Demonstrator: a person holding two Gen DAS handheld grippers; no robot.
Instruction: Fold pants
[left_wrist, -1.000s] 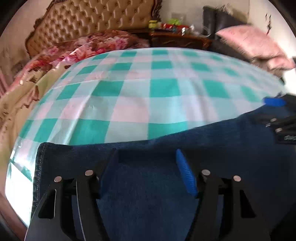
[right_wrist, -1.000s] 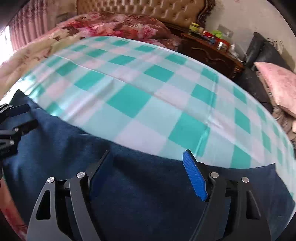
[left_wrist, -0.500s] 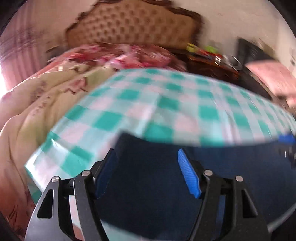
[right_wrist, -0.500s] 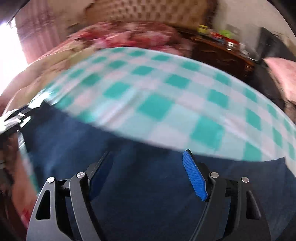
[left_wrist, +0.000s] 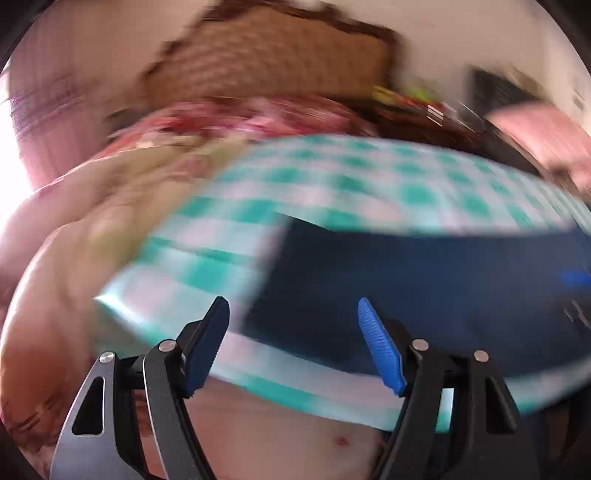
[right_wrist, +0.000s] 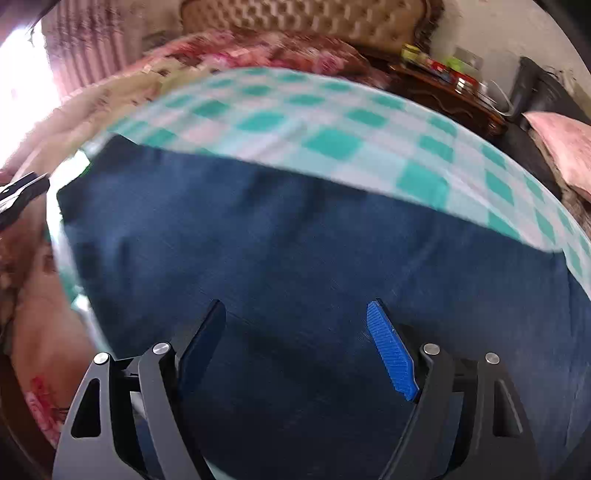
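Pants (right_wrist: 295, 240) fill mid-frame on the checked table (right_wrist: 332, 122), both tongs, left (left_wrist: 293, 343) and right (right_wrist: 297, 347), released and empty, so I'd grab the left-edge corners squarely first.

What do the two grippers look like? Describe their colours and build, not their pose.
The left gripper and right gripper look alike: black angular finger arms with triangular cut-outs, silver round pivot pins, and flat ribbed pads in bright blue. The outer left links look greyish metallic. No cables, markings, sleeves or hands show in either wrist view.
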